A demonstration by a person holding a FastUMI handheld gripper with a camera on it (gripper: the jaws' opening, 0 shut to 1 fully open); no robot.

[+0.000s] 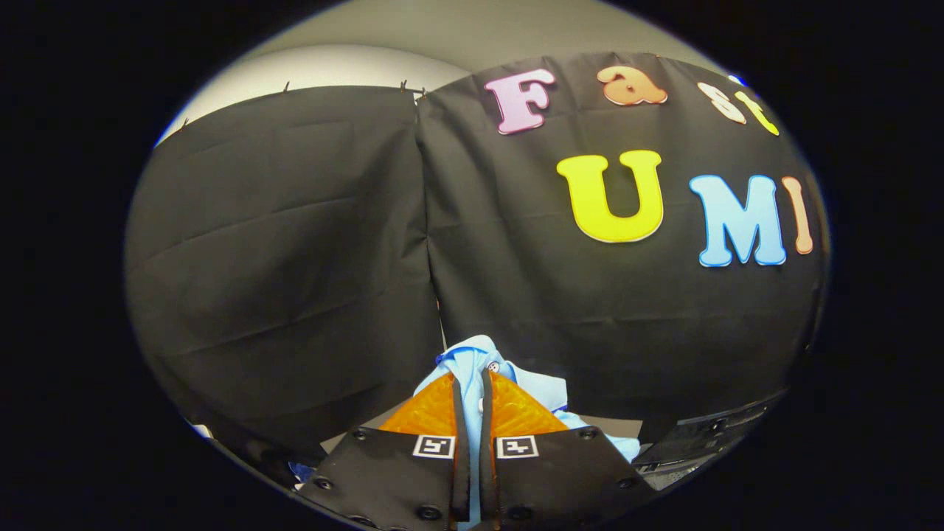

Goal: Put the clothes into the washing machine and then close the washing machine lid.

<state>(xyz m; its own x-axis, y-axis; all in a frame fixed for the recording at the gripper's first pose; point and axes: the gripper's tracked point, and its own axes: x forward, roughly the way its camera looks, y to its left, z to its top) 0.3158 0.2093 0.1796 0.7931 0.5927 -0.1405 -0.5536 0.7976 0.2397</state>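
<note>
Nearest to us, our gripper (472, 402) has its 2 fingers drawn almost together, with just a narrow slit left between them, and that slit is packed with light blue cloth. We see both fingers pressing on this cloth from either side, so the tongs are clamped narrow on the garment.

We take the cloth to be the clothes (472, 361), a pale blue shirt-like piece with a darker blue trim along 1 edge and a small white button showing just ahead of the fingertips. It bunches up over the tips, spills out to the right of the right finger, and a strip of it runs back down between the 2 fingers toward the camera. We can also make out a scrap of blue fabric low beside the left finger, though it is too small for us to say whether it belongs to the same piece.

Beyond the garment hangs the black cloth wall (295, 243) of the booth, in 2 panels meeting at a vertical seam straight ahead of us. Above the cloth we see a pale wall (457, 29).

Low to the right of the fingers, a dark flat edge with grey parts (700, 435) shows; we cannot tell what it belongs to.
</note>
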